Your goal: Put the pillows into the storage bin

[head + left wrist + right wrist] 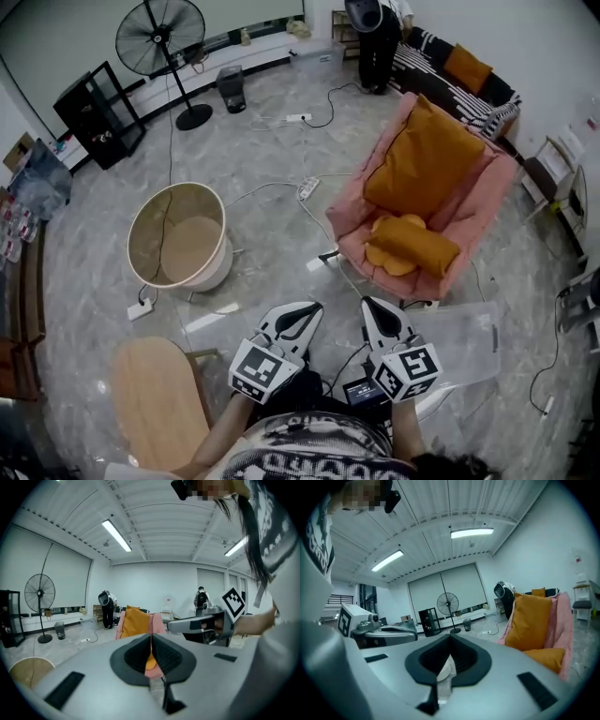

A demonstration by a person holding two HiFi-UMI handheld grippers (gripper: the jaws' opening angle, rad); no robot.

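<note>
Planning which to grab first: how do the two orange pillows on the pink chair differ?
The big pillow stands tilted against the back of the pink chair; the small pillow lies flat across its seat. The big pillow is squarish and much larger; the small pillow is a narrower oblong. Both are orange.

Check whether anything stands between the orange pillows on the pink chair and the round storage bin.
Nothing tall does. Only a white power strip and its thin cables lie flat on the floor between the pink chair and the storage bin, so carrying the pillows across above them looks unobstructed.
</note>
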